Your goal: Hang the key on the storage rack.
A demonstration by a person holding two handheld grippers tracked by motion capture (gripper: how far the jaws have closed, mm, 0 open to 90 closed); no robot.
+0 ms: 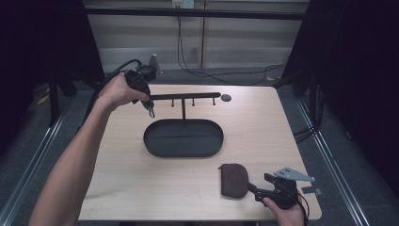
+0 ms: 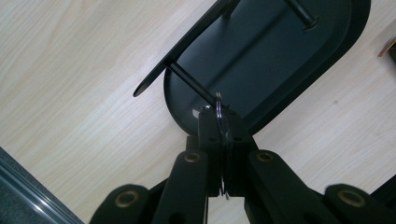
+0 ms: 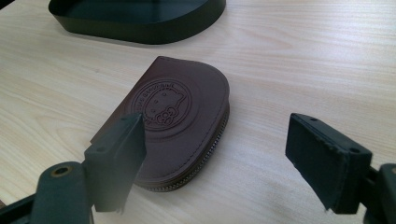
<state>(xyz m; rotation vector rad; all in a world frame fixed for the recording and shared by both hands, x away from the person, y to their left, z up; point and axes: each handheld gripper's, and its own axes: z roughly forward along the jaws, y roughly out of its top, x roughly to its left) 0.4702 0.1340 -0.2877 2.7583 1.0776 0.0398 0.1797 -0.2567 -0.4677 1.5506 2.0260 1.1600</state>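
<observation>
L tool point(image 2: 219, 140): jaws closed on metal key ring point(image 2: 218, 103), ring at peg point(image 2: 191, 84) of black rack point(image 1: 184, 96), oval tray point(image 1: 183, 138) just beyond | R tool point(image 3: 219, 158): jaws wide apart, holding nothing, brown zip pouch point(image 3: 180, 119) on bench point(image 1: 263, 127) btwn/just ahead of jaws, nearer its left jaw.

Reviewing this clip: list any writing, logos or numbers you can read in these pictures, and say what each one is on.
Round embossed stamp on the brown coin pouch: a cartoon cat face with an arc of small letters above it, too faint and small to read.
Black tray stand, its hook bar, the key ring and the wooden table: no text seen.
Both tools: no labels seen.
</observation>
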